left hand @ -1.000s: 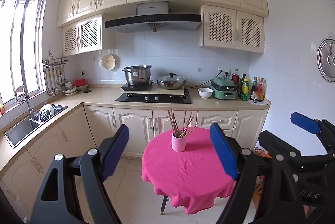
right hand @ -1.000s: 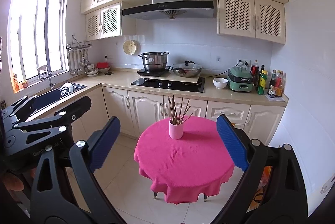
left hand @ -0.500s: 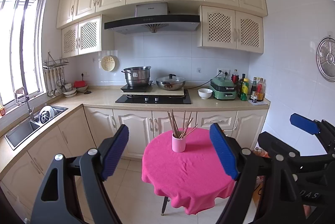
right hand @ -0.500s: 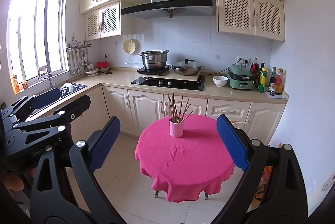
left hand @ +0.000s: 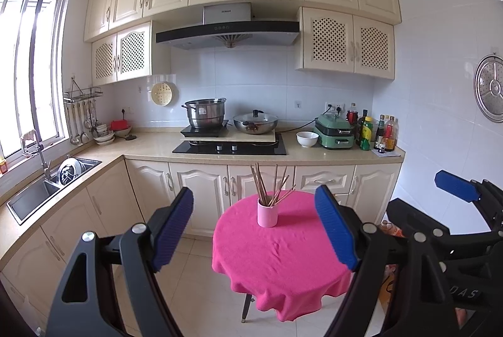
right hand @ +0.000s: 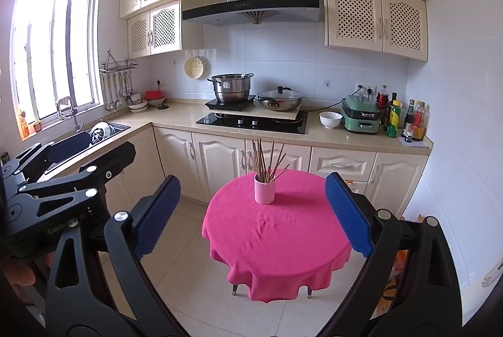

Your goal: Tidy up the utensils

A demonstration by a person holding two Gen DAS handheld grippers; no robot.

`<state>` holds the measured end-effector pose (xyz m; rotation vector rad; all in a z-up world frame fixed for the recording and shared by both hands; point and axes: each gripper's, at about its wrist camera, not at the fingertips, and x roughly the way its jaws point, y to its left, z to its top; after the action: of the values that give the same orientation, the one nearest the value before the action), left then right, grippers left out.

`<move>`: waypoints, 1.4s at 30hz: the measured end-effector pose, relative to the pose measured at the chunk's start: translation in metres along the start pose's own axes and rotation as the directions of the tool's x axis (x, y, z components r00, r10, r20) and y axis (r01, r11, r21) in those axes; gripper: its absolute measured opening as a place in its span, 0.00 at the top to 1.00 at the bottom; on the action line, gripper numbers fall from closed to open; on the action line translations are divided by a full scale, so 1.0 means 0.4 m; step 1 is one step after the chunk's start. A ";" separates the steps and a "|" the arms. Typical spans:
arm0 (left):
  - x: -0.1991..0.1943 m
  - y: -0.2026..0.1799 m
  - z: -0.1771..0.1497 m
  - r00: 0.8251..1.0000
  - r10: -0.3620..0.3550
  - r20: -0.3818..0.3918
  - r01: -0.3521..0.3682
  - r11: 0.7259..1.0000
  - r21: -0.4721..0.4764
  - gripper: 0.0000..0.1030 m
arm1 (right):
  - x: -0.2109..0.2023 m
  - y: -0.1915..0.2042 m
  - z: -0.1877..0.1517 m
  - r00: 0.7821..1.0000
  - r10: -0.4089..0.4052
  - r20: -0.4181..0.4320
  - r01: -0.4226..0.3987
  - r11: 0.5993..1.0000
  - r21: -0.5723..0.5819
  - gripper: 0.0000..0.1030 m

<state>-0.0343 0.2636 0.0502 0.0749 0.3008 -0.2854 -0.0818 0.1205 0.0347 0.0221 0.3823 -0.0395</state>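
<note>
Standing upright near back edge of round table (left hand: 283, 267), pink cup (left hand: 267, 213) holds bundle of chopsticks (left hand: 270, 184) fanned outward. Pink cloth covers table, hangs over sides. Left gripper (left hand: 254, 228) hangs in air well short of table, jaws spread wide, nothing between blue pads. Right gripper (right hand: 253, 212) same: jaws wide apart, empty, apart from cup. Behind table: cabinets, counter with stove (right hand: 251, 121), steel pot (right hand: 232, 87), white bowl (right hand: 330, 119).
</note>
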 end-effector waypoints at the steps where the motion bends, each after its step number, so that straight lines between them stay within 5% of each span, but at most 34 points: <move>1: 0.000 0.000 0.000 1.000 0.000 0.000 0.000 1.000 0.000 0.24 | 0.000 0.000 0.002 1.000 0.000 0.001 0.000 1.000 0.001 0.11; 42: -0.012 -0.010 -0.007 1.000 0.004 -0.001 -0.004 1.000 0.000 0.24 | -0.016 -0.004 -0.026 1.000 0.004 -0.010 -0.004 1.000 0.005 0.11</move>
<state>-0.0407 0.2614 0.0491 0.0757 0.3020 -0.2817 -0.0914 0.1193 0.0274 0.0284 0.3921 -0.0369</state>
